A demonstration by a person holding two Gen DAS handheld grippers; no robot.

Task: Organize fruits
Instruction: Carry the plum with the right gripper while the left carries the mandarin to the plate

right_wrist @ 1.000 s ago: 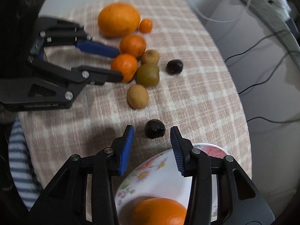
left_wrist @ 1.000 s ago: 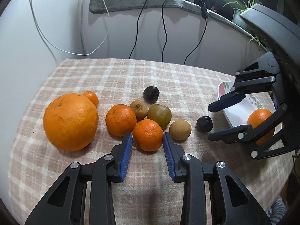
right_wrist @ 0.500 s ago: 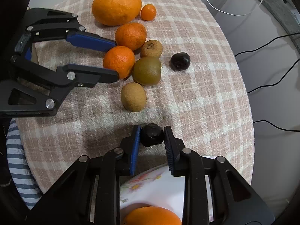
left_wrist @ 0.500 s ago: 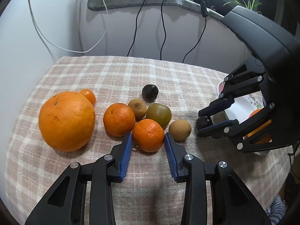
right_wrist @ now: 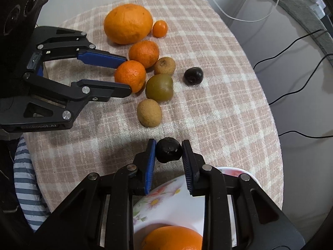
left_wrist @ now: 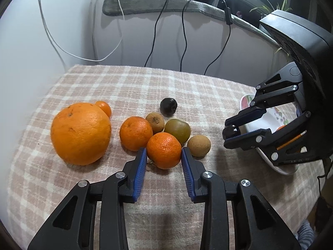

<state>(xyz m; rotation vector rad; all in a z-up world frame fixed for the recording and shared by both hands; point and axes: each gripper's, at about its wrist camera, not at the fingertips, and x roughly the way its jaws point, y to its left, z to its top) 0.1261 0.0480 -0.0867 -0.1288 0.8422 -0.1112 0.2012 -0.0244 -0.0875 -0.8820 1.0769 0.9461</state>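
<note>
The right gripper (right_wrist: 169, 153) is clenched on a small dark fruit (right_wrist: 169, 152), holding it just off the rim of the flowered plate (right_wrist: 166, 204), which sits at the near right edge of the tabletop (left_wrist: 129, 83) with an orange (right_wrist: 172, 237) already in it. The left gripper (left_wrist: 163, 159) stands released, its blue pads (left_wrist: 139, 175) on either side of a mandarin (left_wrist: 164, 150) and close against it, near the front edge. Going down in size, the big orange (left_wrist: 80, 133) lies toward the left edge, a second mandarin (left_wrist: 135, 133) just beside the first, then a green-brown kiwi (left_wrist: 177, 130), a tan kiwi (left_wrist: 198, 145), a smaller brown fruit (left_wrist: 155, 121), another dark fruit (left_wrist: 168, 106) set slightly apart behind the cluster, and a tiny orange (left_wrist: 104, 108) touching the big one. The checked cloth lies bare across the back half up to the far edge, and between the tan kiwi and the plate.
</note>
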